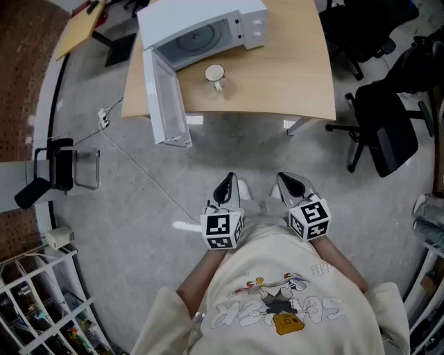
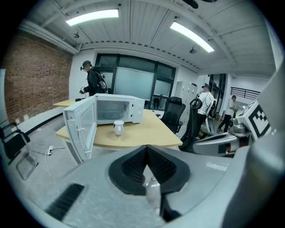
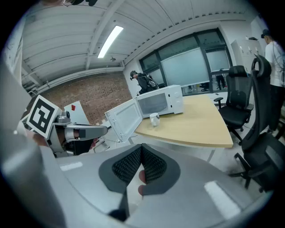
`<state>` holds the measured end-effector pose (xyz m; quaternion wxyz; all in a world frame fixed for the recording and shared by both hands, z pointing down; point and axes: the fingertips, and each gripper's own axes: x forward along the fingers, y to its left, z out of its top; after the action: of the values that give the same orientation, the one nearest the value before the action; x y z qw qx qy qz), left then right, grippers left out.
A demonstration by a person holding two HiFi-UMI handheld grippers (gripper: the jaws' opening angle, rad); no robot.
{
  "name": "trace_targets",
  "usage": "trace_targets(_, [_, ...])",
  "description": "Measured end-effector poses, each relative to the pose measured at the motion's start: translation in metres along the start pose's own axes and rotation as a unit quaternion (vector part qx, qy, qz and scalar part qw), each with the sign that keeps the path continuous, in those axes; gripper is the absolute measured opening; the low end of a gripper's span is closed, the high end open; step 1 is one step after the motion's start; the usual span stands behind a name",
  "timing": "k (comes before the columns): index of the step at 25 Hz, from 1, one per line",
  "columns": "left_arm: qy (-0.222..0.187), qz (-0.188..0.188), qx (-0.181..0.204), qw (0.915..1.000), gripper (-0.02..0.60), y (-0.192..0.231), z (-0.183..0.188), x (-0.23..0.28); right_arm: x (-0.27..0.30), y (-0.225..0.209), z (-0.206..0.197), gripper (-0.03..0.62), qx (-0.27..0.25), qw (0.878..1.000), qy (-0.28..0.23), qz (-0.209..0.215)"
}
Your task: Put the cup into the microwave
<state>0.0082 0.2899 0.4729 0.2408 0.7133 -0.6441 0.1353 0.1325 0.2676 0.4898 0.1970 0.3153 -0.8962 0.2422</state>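
The white cup (image 1: 215,73) stands upright on the table (image 1: 291,83), just in front of the microwave (image 1: 208,28), whose door (image 1: 166,104) hangs open. The left gripper (image 1: 227,184) and right gripper (image 1: 287,184) are both clenched on nothing, well short of the table. The cup looks stiff, light, slippery and breakable; pinching its rim wall or its handle seems safest

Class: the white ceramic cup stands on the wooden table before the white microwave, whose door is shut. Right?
No: the white microwave has its door open, per the head view. The white ceramic cup does stand on the wooden table.
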Motion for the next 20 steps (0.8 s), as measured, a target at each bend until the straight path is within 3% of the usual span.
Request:
trace_targets(9, [-0.002, -0.012, -0.004, 0.9999, 0.005, 0.018, 0.004, -0.002, 0.012, 0.017, -0.001, 0.006, -0.009, 1.0, 0.006, -0.004])
trace_targets(13, [-0.01, -0.023, -0.007, 0.9997, 0.005, 0.027, 0.011, 0.003, 0.022, 0.022, 0.005, 0.008, 0.021, 1.0, -0.005, 0.015])
trace_targets(20, [-0.015, -0.045, -0.021, 0.9987, 0.005, 0.053, 0.02, 0.023, 0.041, 0.033, 0.016, 0.008, 0.013, 1.0, -0.011, -0.016])
